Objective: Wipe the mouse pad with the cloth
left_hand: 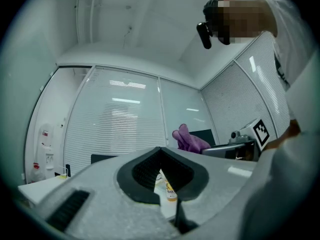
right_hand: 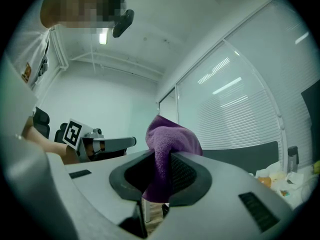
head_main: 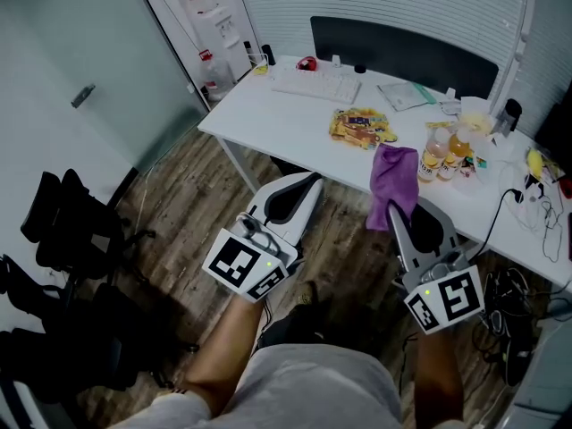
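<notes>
Bottles (head_main: 442, 155) beside mouse pad (head_main: 362, 127); cloth (head_main: 393, 179) in right hand-held gripper (head_main: 397, 209)

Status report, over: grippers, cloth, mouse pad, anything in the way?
Right gripper shut on purple cloth, short of the desk. Left gripper shut, empty. Mouse pad untouched on desk. Bottles stand near it.

A white table (head_main: 268, 119) is shown. A keyboard (head_main: 317, 83) is laid near its far-left corner. A colourful mouse pad (head_main: 362, 128) is spread mid-tabletop towards the near edge, papers (head_main: 407, 95) are set behind it, and orange drink bottles (head_main: 445, 155) are stood to its right.
</notes>
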`<control>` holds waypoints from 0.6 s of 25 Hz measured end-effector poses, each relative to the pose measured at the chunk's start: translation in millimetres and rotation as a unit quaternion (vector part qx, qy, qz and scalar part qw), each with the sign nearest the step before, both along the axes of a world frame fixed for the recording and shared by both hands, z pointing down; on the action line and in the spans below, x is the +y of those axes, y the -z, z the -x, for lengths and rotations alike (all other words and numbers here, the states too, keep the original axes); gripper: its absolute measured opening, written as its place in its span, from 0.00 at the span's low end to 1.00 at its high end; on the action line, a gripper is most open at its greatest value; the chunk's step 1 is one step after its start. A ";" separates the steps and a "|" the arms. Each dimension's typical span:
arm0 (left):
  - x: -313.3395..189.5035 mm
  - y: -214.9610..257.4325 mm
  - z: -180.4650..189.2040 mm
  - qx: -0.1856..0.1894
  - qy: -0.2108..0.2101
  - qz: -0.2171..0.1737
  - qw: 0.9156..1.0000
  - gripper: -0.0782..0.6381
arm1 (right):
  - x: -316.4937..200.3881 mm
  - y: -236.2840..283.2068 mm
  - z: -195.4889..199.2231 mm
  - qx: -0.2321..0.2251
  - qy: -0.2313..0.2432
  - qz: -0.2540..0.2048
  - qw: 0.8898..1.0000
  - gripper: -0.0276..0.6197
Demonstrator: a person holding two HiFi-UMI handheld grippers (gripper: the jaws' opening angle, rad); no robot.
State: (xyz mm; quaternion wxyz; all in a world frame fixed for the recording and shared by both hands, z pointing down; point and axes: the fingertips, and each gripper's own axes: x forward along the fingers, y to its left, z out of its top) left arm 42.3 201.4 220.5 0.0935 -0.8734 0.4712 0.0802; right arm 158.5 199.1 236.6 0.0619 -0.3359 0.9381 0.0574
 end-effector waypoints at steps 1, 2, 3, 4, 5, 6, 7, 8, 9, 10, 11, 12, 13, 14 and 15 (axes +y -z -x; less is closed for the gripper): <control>-3.2 0.0 0.0 0.000 0.001 -0.001 1.000 0.13 | -3.0 -0.5 -0.6 0.000 0.000 0.000 1.000 0.15; -6.8 -0.4 0.2 0.000 0.002 -0.001 1.000 0.13 | -6.0 -1.5 -0.7 0.000 0.001 0.000 1.000 0.15; -10.5 -1.2 0.7 0.000 0.002 -0.001 1.000 0.13 | -9.0 -2.8 -0.3 0.001 0.001 0.001 1.000 0.15; -14.4 -2.3 1.3 0.000 0.003 0.000 1.000 0.13 | -12.0 -4.1 0.3 0.002 0.001 0.001 1.000 0.15; -18.4 -3.1 2.1 0.000 0.002 0.000 1.000 0.13 | -15.0 -5.1 1.2 0.004 0.001 0.000 1.000 0.15; -22.8 -3.7 3.3 0.001 0.002 -0.001 1.000 0.13 | -18.3 -5.5 2.2 0.007 0.000 -0.001 1.000 0.15; -27.6 -3.9 4.8 0.002 0.001 -0.001 1.000 0.13 | -22.1 -5.2 3.4 0.010 -0.001 -0.002 1.000 0.15; -32.9 -3.9 6.9 0.003 0.000 -0.002 1.000 0.13 | -26.5 -4.6 4.8 0.012 -0.003 -0.004 1.000 0.15; -38.6 -4.2 9.4 0.004 -0.001 -0.002 1.000 0.13 | -31.5 -4.2 6.5 0.013 -0.005 -0.005 1.000 0.15; -44.7 -4.8 12.1 0.005 -0.002 -0.002 1.000 0.13 | -37.2 -4.4 8.3 0.014 -0.007 -0.005 1.000 0.15; -51.1 -5.8 14.8 0.006 -0.003 -0.001 1.000 0.13 | -43.4 -5.2 10.1 0.015 -0.010 -0.004 1.000 0.15; -57.8 -6.9 17.8 0.007 -0.004 -0.001 1.000 0.13 | -50.1 -6.3 12.2 0.016 -0.012 -0.003 1.000 0.15; -64.6 -8.2 21.2 0.007 -0.005 0.000 1.000 0.13 | -56.7 -7.5 14.9 0.018 -0.014 -0.002 1.000 0.15; -71.4 -9.5 25.0 0.008 -0.006 0.000 1.000 0.13 | -63.1 -9.0 18.3 0.020 -0.016 0.000 1.000 0.15; -78.2 -10.8 29.2 0.009 -0.007 0.001 1.000 0.13 | -69.5 -10.5 22.1 0.021 -0.018 0.001 1.000 0.15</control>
